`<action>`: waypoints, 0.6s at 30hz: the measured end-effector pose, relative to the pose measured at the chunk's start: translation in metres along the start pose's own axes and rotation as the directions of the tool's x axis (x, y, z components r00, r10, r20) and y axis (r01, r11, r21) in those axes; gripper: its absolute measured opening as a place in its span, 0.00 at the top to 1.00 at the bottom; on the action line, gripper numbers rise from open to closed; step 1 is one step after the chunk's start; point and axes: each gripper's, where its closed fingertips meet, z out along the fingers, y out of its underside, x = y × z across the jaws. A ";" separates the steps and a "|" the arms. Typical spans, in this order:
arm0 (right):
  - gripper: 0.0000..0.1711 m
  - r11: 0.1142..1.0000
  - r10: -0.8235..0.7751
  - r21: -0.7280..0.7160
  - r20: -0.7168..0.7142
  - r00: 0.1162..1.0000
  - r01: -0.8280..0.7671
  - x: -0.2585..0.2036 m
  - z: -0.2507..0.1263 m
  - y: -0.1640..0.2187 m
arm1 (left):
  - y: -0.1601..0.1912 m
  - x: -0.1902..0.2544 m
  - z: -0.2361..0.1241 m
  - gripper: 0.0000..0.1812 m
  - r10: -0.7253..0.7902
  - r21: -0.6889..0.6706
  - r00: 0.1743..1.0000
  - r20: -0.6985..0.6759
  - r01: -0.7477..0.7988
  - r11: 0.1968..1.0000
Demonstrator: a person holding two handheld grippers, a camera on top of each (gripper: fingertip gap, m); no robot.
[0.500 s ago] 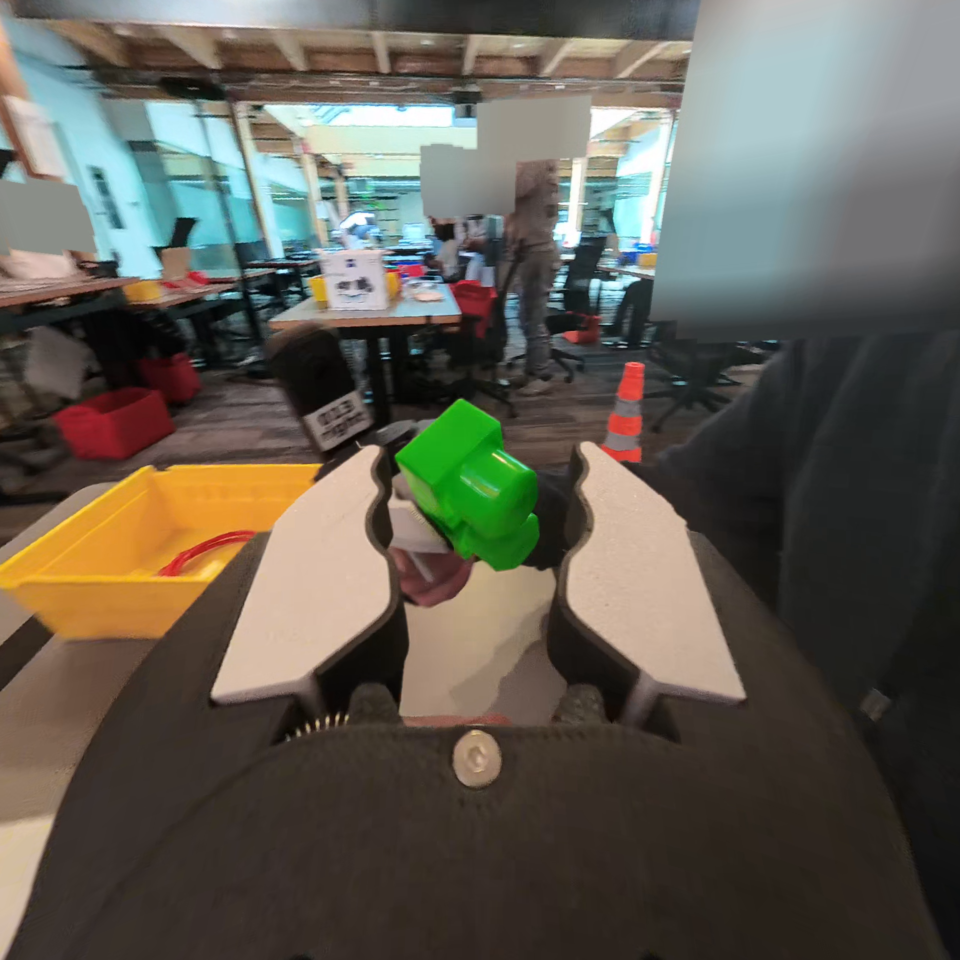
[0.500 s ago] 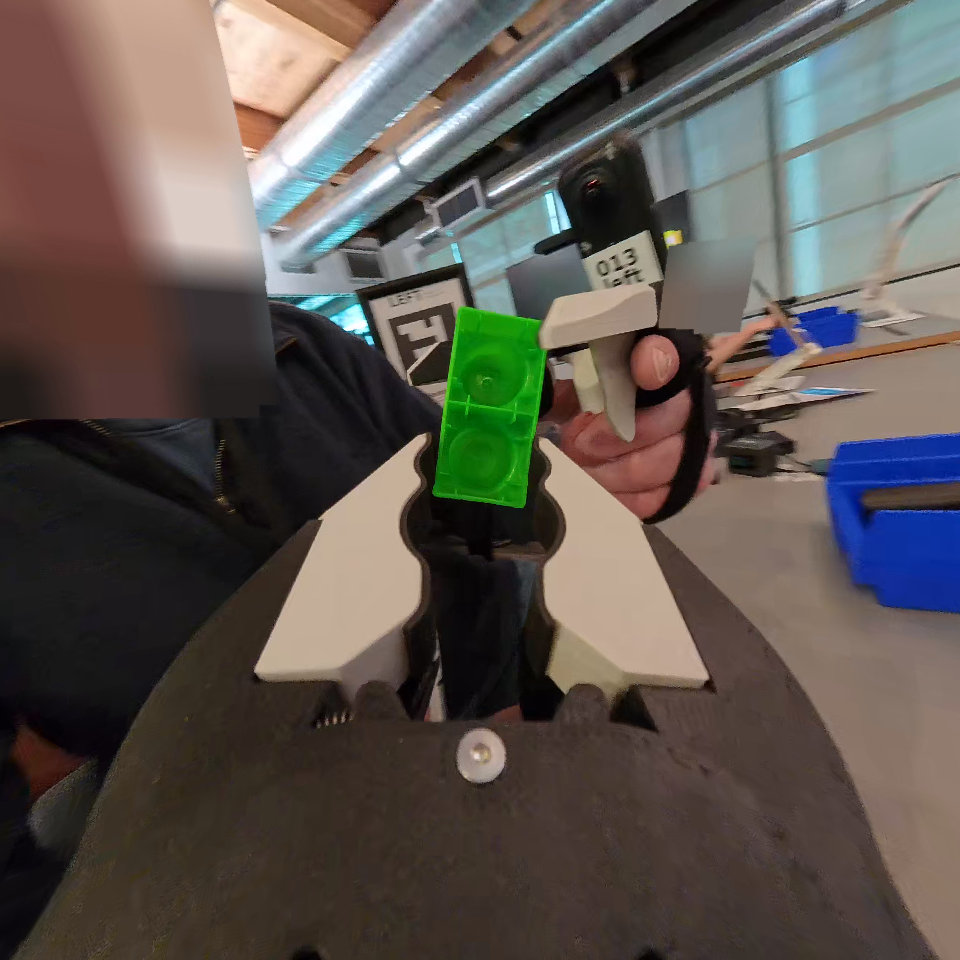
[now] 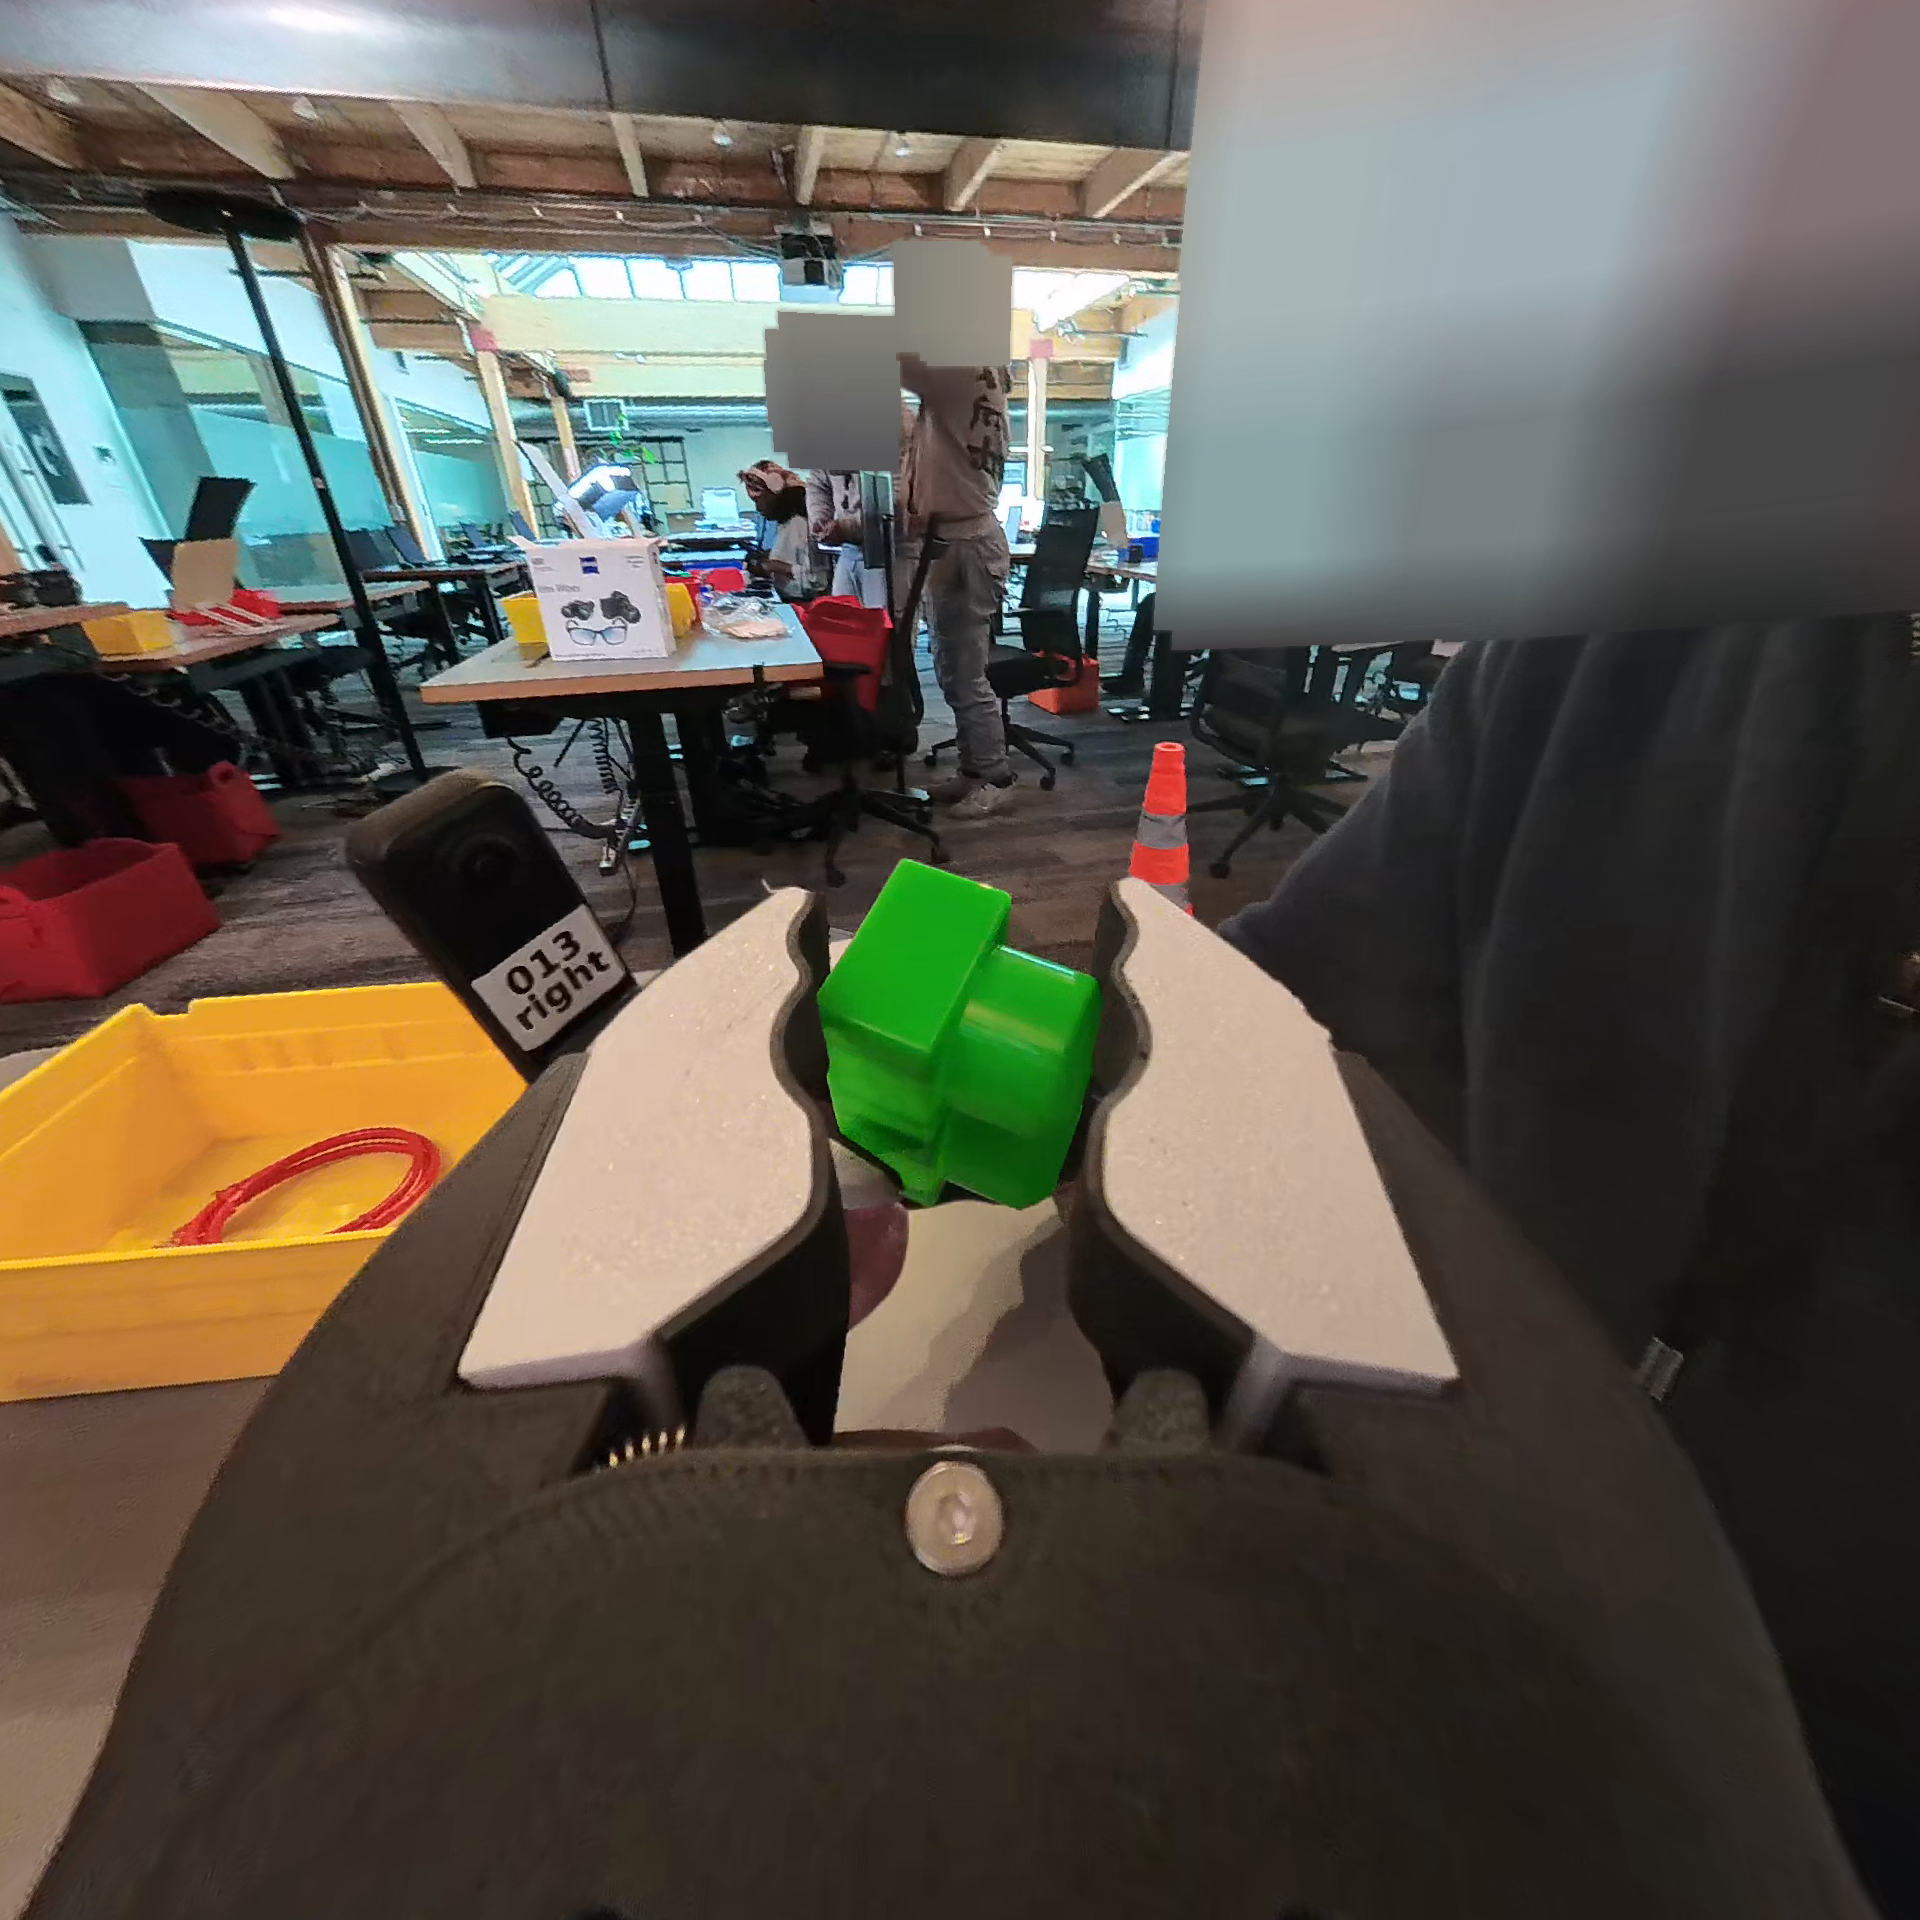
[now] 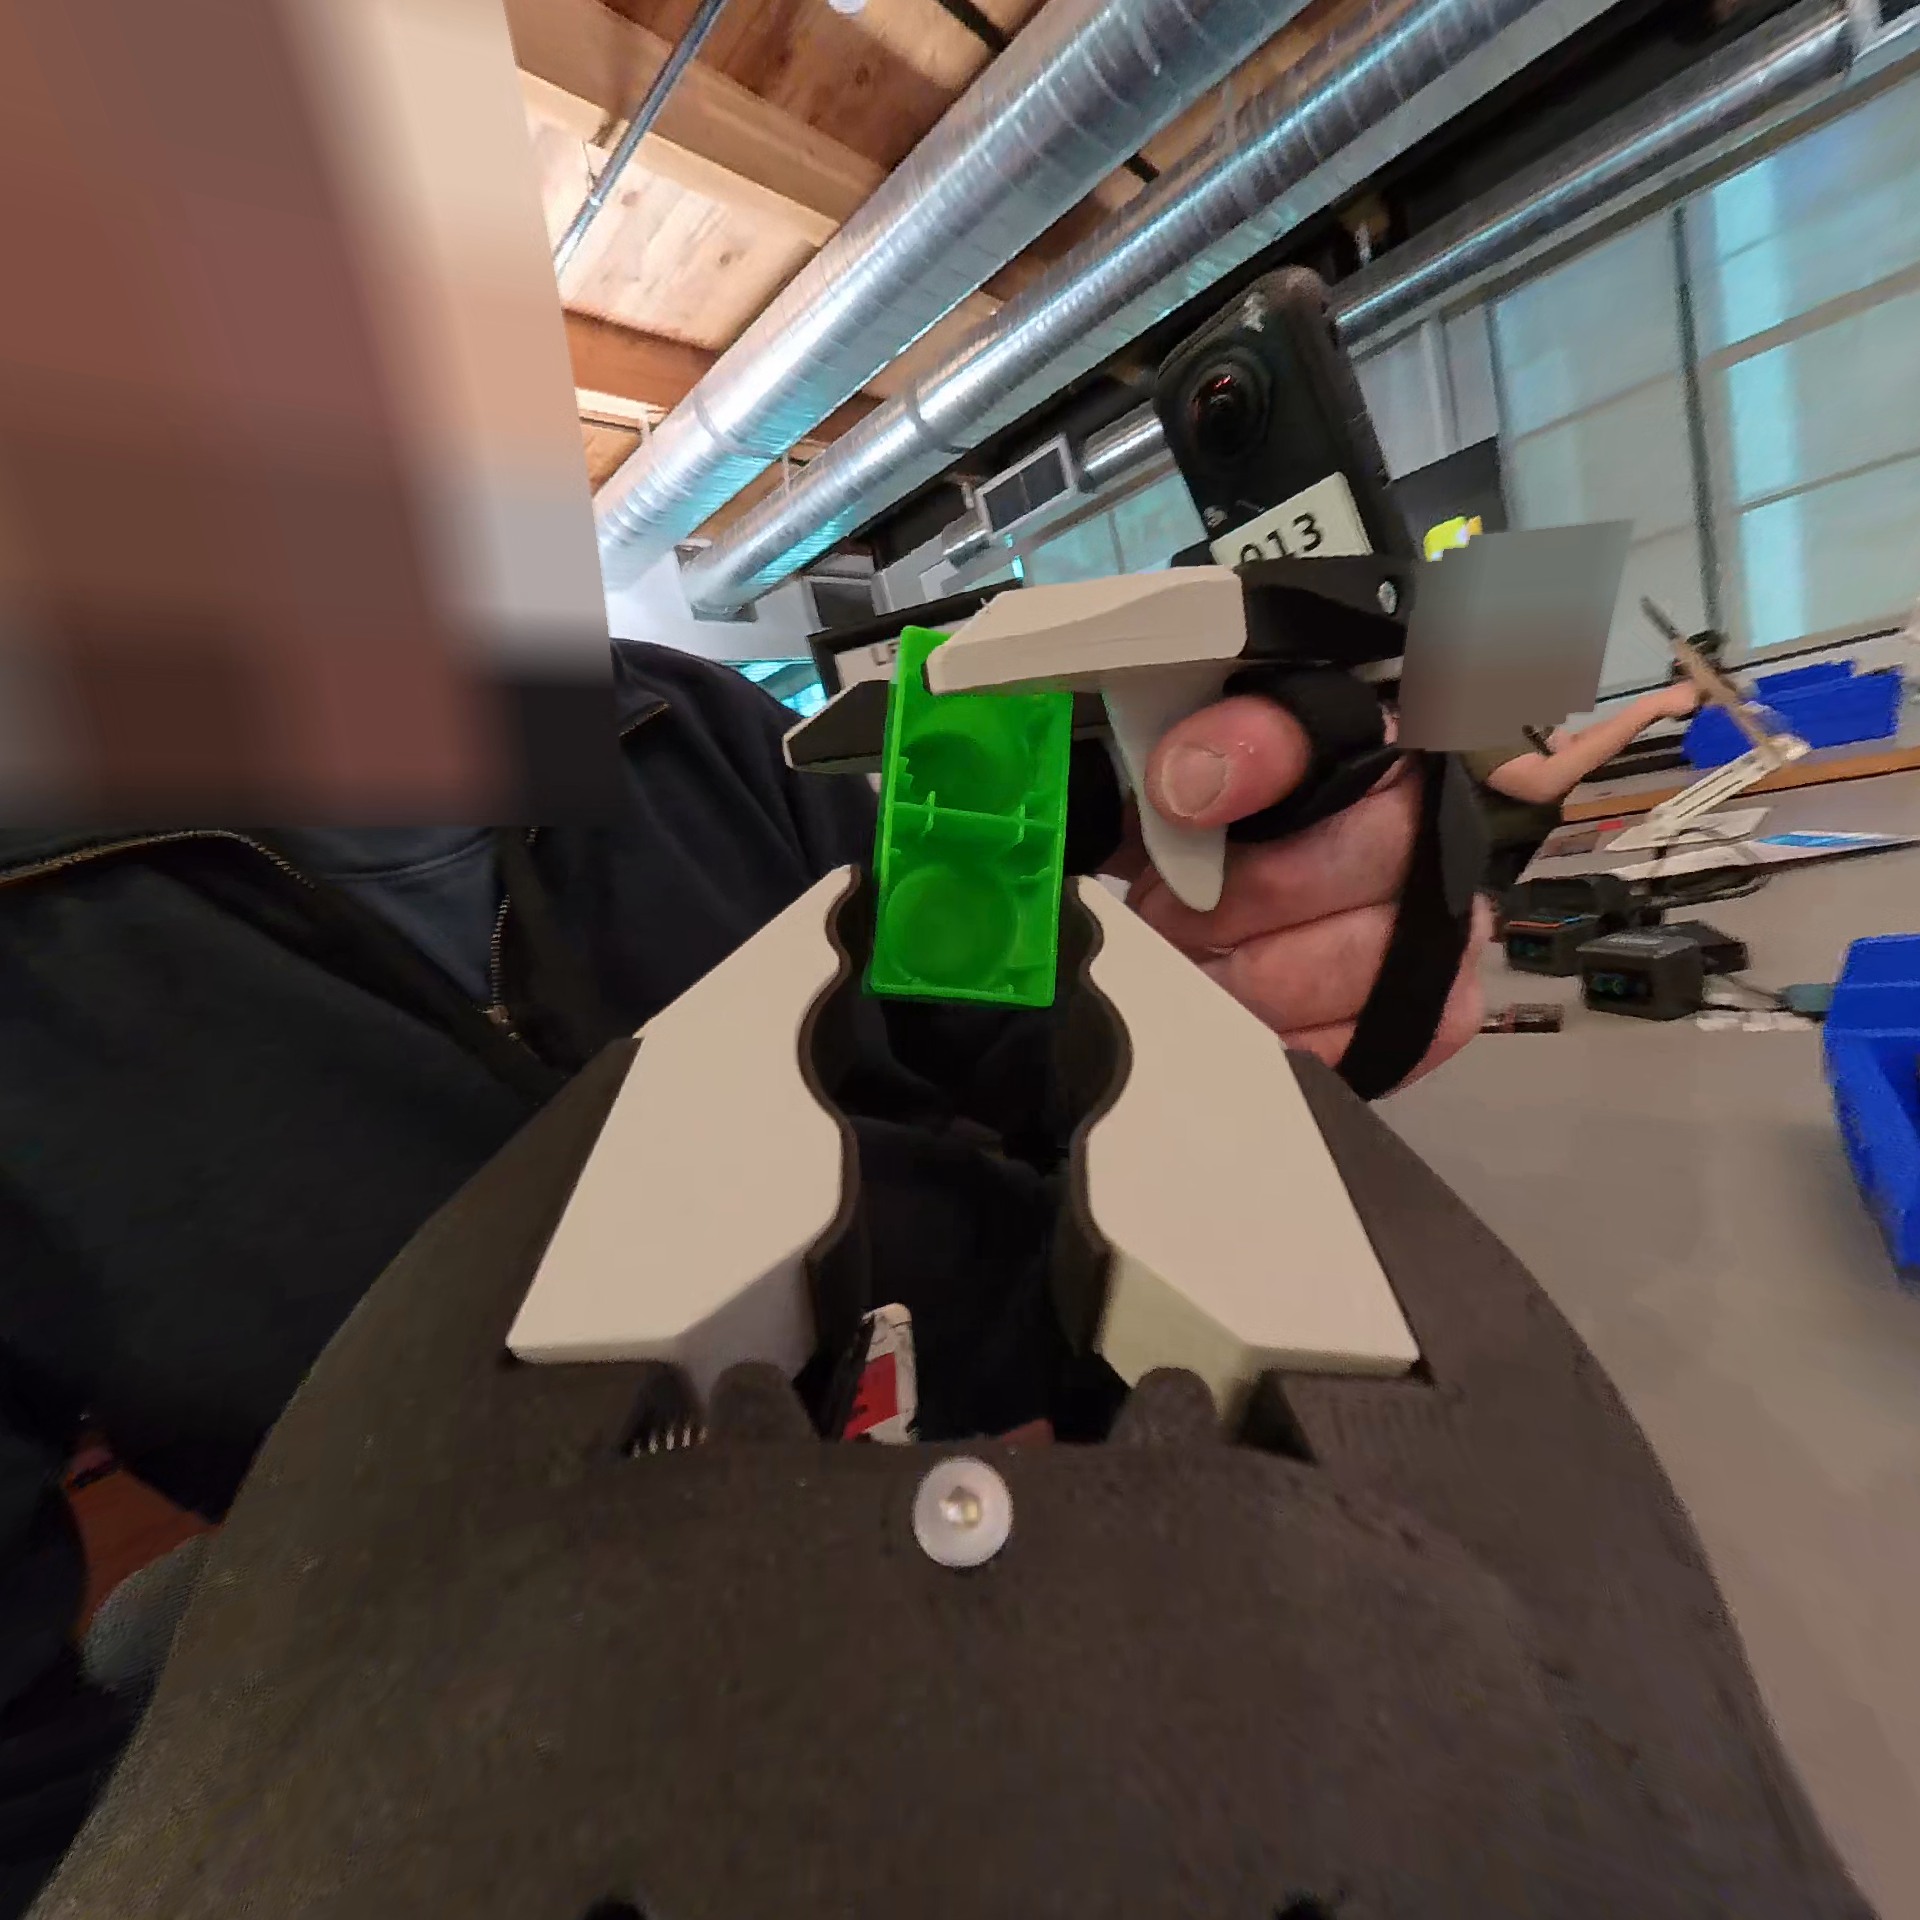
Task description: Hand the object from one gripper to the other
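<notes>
Both grippers meet at the green block (image 3: 956,1049). The left gripper (image 3: 961,935) is closed to about the width of the block, and its dark pads seem to lie against both sides of it. The right gripper (image 4: 966,904) is also narrowed on the block (image 4: 971,862) and takes the lower end between its fingertips, with the hollow underside turned to its camera. The block is held up in the air, above the table (image 4: 1610,1247), and touches nothing else.

In the right wrist view the left gripper (image 4: 883,696) comes in from the right and crosses the upper end of the block; one white finger covers the top edge. A hand (image 4: 1299,914) behind it grips the trigger handle, with a black strap around it.

In the left wrist view the fingers of the right gripper are hidden behind the block. Only its black camera (image 3: 468,883) rises just left of the left gripper's fingers.

Farther left of the left gripper stands a yellow bin (image 3: 156,1299) with a red cord coil (image 3: 312,1184) inside. To its right a dark jacket (image 3: 1610,1039) fills the view. Ahead, beyond the fingertips, are an orange traffic cone (image 3: 1162,821), red bins (image 3: 94,914) on the floor and a white box (image 3: 603,603) on a desk. To the right of the right gripper a blue bin (image 4: 1870,1091) sits on the table.
</notes>
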 end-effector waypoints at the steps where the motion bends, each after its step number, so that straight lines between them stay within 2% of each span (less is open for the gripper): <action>1: 0.78 0.999 -0.028 0.015 -0.036 0.999 0.029 0.004 -0.001 -0.004 | -0.002 -0.002 0.000 0.73 0.001 0.005 1.000 0.016 -0.001 1.000; 4: 0.70 0.991 -0.116 0.036 -0.198 0.973 0.126 0.021 -0.007 -0.015 | -0.007 -0.012 -0.003 0.73 -0.008 0.019 0.996 0.087 0.007 1.000; 6: 0.67 0.978 -0.199 0.002 -0.305 0.931 0.209 0.026 -0.012 -0.019 | -0.016 -0.021 -0.011 1.00 -0.038 0.071 0.990 0.134 0.028 0.997; 7: 0.66 0.970 -0.233 -0.022 -0.336 0.913 0.240 0.025 -0.013 -0.020 | -0.020 -0.029 -0.017 1.00 -0.075 0.106 0.984 0.161 0.058 0.993; 9: 0.79 0.966 -0.252 -0.044 -0.370 0.894 0.254 0.027 -0.010 -0.016 | -0.017 -0.036 -0.021 1.00 -0.059 0.094 0.975 0.216 0.039 0.995; 10: 1.00 0.967 -0.250 -0.066 -0.407 0.879 0.244 0.035 -0.011 -0.008 | -0.006 -0.042 -0.018 1.00 -0.032 0.042 0.964 0.263 0.022 0.999; 12: 1.00 0.975 -0.218 -0.091 -0.582 0.783 0.204 0.067 -0.036 0.009 | 0.023 -0.057 -0.017 1.00 -0.054 -0.012 0.944 0.327 0.061 0.998; 13: 1.00 0.981 -0.168 -0.036 -0.659 0.734 0.192 0.077 -0.053 0.009 | 0.042 -0.073 -0.027 1.00 -0.075 -0.037 0.912 0.403 0.098 0.995; 14: 1.00 0.981 -0.143 -0.014 -0.727 0.671 0.194 0.085 -0.069 0.013 | 0.050 -0.077 -0.038 1.00 -0.134 0.003 0.900 0.415 0.146 0.989; 16: 1.00 0.982 -0.167 -0.087 -0.803 0.572 0.165 0.098 -0.090 0.034 | 0.059 -0.072 -0.051 1.00 -0.136 0.038 0.880 0.456 0.133 0.990; 18: 1.00 0.988 -0.147 -0.094 -0.808 0.570 0.122 0.102 -0.091 0.046 | 0.086 -0.076 -0.061 1.00 -0.128 -0.032 0.853 0.506 0.168 0.985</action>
